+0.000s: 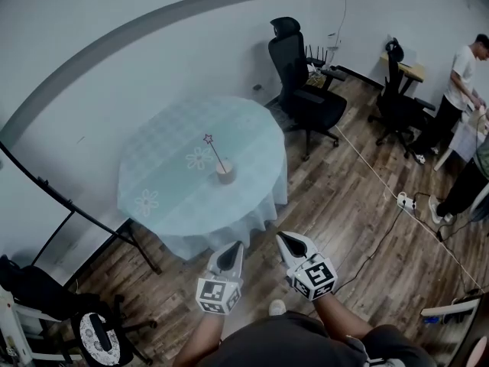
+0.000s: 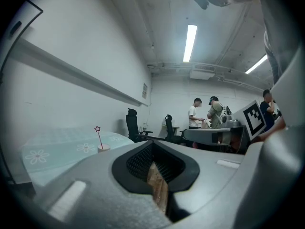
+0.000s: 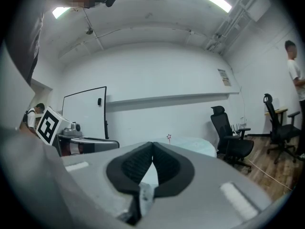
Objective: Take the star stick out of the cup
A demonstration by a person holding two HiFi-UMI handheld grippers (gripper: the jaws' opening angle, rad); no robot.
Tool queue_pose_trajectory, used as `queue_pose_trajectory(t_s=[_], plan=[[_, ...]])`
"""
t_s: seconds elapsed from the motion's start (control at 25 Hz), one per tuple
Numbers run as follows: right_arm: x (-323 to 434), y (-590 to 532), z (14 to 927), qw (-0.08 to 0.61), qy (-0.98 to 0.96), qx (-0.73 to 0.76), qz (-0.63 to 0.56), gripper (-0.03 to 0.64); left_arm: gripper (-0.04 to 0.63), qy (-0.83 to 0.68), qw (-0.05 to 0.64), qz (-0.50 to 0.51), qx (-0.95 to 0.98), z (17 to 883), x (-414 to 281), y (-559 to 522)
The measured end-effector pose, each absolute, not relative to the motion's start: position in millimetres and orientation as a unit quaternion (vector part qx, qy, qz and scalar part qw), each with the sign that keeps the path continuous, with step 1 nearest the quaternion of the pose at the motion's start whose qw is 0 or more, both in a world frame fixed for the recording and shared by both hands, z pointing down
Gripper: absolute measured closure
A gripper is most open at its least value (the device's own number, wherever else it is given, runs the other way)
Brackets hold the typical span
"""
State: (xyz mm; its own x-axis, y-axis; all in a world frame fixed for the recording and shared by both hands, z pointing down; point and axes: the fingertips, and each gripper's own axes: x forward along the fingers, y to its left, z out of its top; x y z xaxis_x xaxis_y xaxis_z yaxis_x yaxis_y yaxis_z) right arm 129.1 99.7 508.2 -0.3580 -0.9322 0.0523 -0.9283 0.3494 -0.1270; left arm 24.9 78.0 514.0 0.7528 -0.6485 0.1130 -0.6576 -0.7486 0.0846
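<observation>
Because the star stick (image 1: pixel 213 151) sits in its cup (image 1: pixel 224 172) well ahead, my left gripper (image 1: pixel 229 257) and right gripper (image 1: pixel 293 249) hang closed; both empty.

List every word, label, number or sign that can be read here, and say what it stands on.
No text here can be read.
Wall notice: print too small to read.
Left gripper cube: black square pattern, no letters or digits.
Right gripper cube: the same.
</observation>
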Motion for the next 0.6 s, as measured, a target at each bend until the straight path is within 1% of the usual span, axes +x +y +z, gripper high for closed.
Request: queue_pose_trajectory(t_s=[0.24, 0.6], plan=[[141.6, 85.4, 518.0, 0.011, 0.836, -0.543, -0.075, 0.614, 0.591, -0.368, 0.060, 0.044, 0.927, 516.1, 37.9, 67.4], [125.4, 54.0, 517.6, 0.016, 0.851, -0.519, -0.081, 0.614, 0.592, -0.399, 0.067, 0.044, 0.913, 514.9, 17.2, 41.4]])
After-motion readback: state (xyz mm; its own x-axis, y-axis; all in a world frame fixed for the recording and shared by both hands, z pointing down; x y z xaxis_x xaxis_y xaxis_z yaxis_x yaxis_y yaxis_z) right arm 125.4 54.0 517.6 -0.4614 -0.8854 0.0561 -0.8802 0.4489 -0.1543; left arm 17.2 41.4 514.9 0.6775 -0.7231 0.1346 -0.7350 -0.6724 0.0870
